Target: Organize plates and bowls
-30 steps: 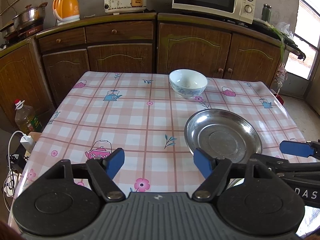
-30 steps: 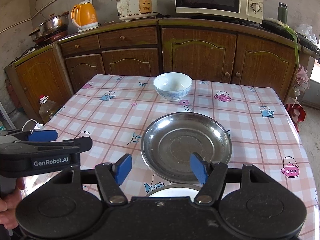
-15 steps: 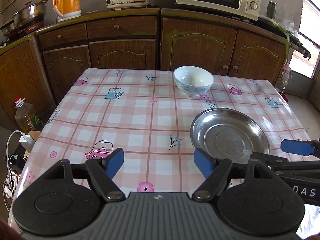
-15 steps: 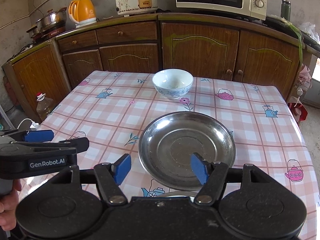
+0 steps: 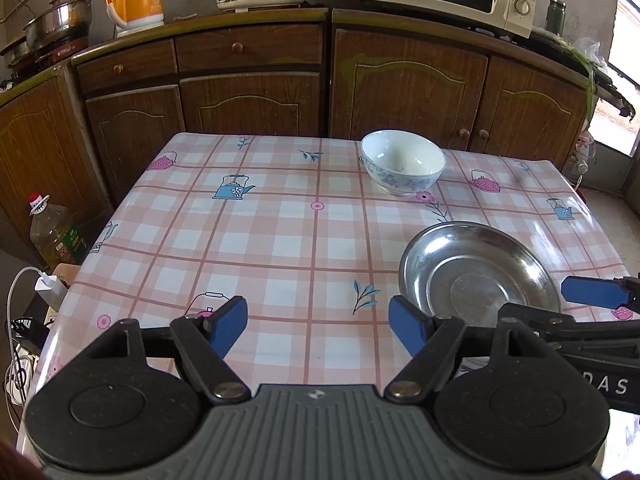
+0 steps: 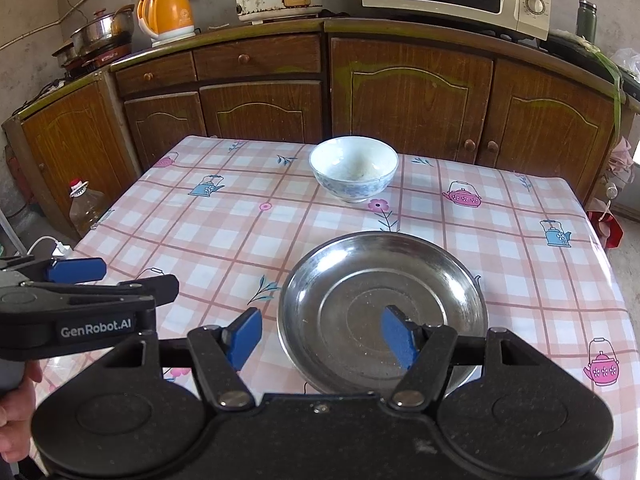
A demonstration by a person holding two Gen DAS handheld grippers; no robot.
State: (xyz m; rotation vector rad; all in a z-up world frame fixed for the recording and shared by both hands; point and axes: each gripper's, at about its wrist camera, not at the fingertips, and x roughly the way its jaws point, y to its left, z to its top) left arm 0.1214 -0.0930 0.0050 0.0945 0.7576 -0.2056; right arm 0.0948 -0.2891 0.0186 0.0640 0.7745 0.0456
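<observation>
A shallow steel plate (image 6: 380, 304) (image 5: 476, 272) lies on the near right part of the checked tablecloth. Farther back stands a white bowl with a blue pattern (image 6: 354, 168) (image 5: 402, 162). My right gripper (image 6: 320, 336) hangs open above the plate's near left rim, nothing between its blue pads. My left gripper (image 5: 318, 330) is open over bare cloth, left of the plate, and holds nothing. Each gripper shows at the edge of the other's view: the right gripper (image 5: 588, 300), the left gripper (image 6: 76, 270).
The table (image 5: 280, 232) ends at the far side in front of brown cabinets (image 6: 408, 92). An oil bottle (image 5: 56, 232) and a charger (image 5: 50, 286) stand on the floor at the left. A hand (image 6: 16, 420) grips the left tool's handle.
Both grippers have drawn back toward the near edge of the table. A white rim that showed under the right gripper a second ago is out of sight. The jaws stay as wide as before.
</observation>
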